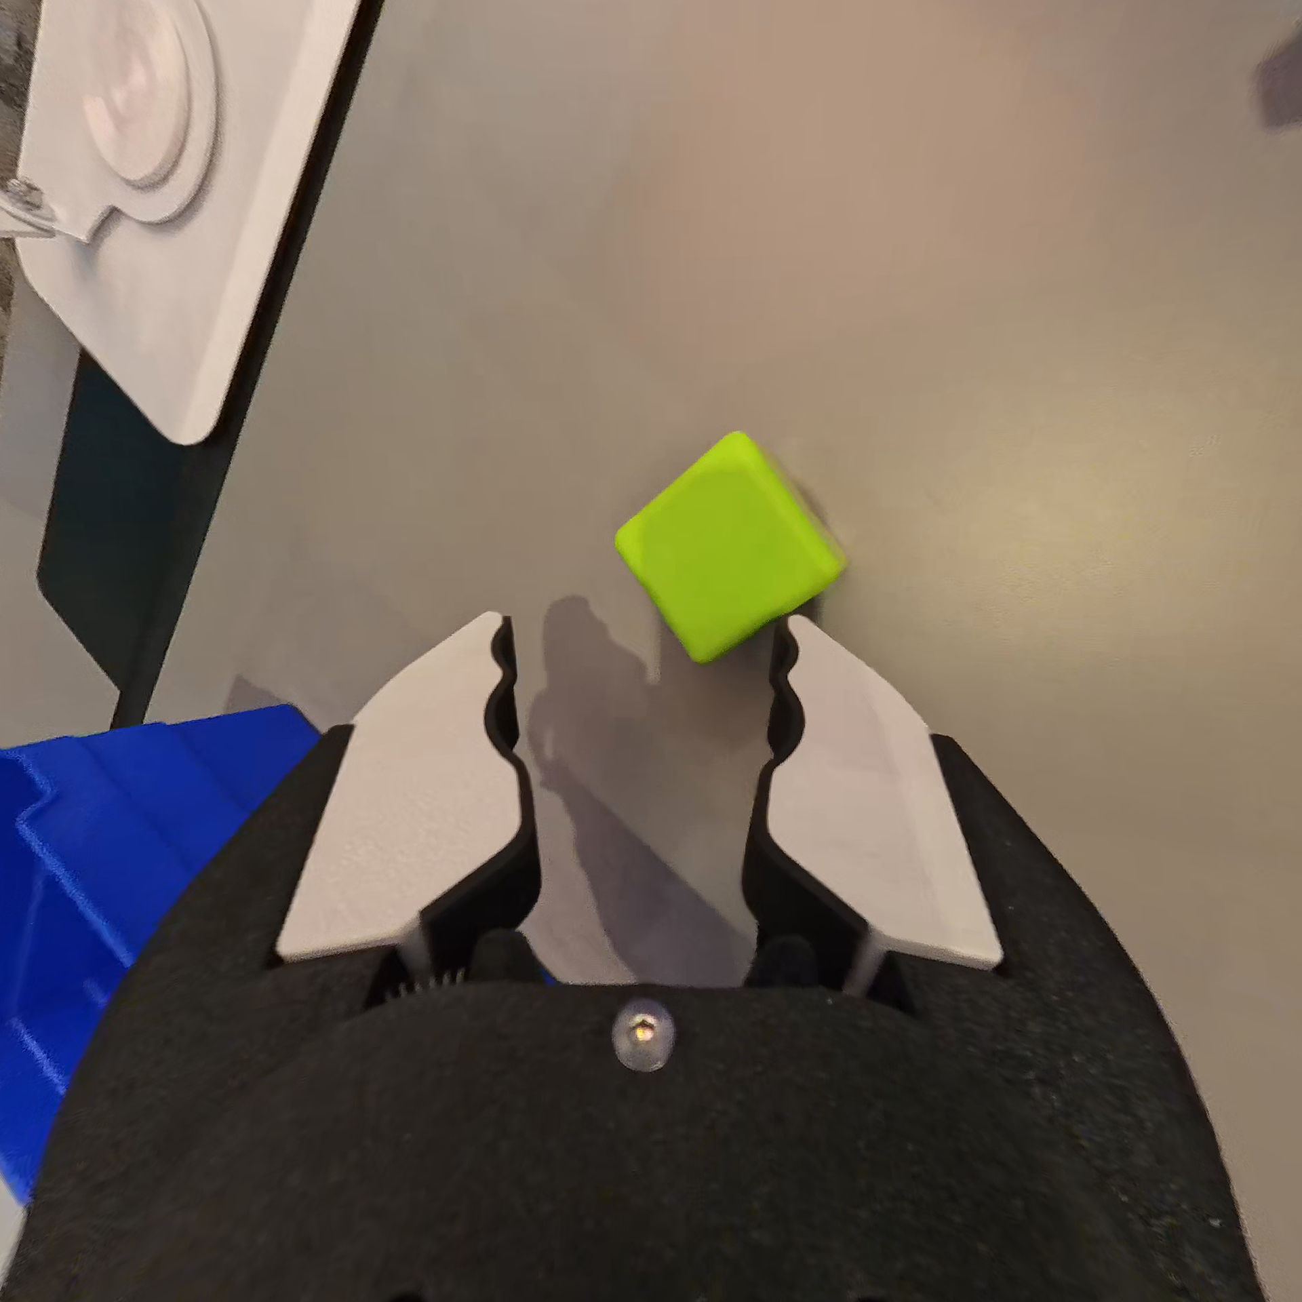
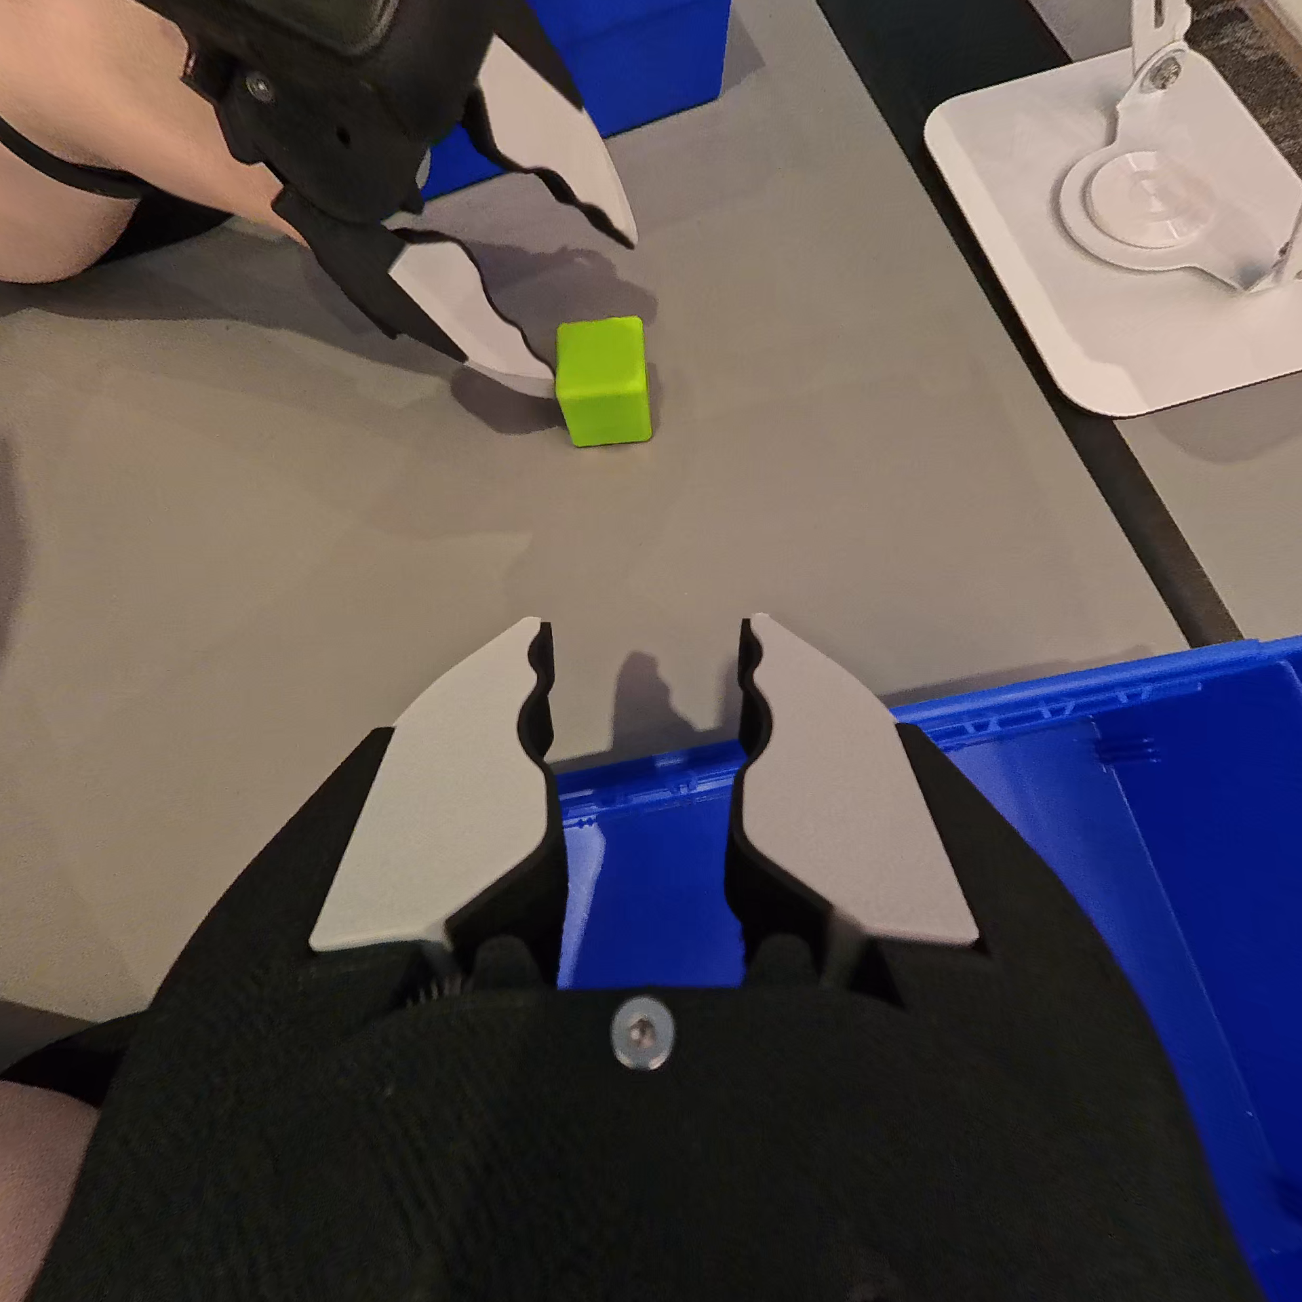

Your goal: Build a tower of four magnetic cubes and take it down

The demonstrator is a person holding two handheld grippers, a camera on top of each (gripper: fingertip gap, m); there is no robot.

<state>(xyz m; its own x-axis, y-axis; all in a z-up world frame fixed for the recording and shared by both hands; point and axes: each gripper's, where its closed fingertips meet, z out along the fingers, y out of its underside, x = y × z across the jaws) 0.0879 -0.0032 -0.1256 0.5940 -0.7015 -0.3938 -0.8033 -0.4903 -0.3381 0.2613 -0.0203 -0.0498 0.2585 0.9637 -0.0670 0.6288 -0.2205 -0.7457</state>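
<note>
Where the grey tabletop spreads out under both tools, it takes up most of what can be seen, with a dark strip along its far edge and a paler surface beyond. Two blue bins come next: one sits right under the right gripper, its open inside showing between the fingers and its far side cut off by the frame, and another stands behind the left gripper, only partly visible at the top edge. From the left wrist view a blue bin shows at the lower left, half hidden by the tool's black body. A white flat stand base with a round disc and a metal upright rests across the dark strip, its upper part cropped away. The left gripper, held by a person's hand that runs out of frame, tilts down toward the tabletop with its fingers spread apart and nothing between them; the lower fingertip seems to touch, or nearly touch, the cube's side, though I cannot be sure of contact. The right gripper hangs over its bin's near wall, fingers likewise parted and empty. Smallest is the single lime green cube, resting alone on the tabletop, just beyond the left fingertips and slightly blurred in the left wrist view.
</note>
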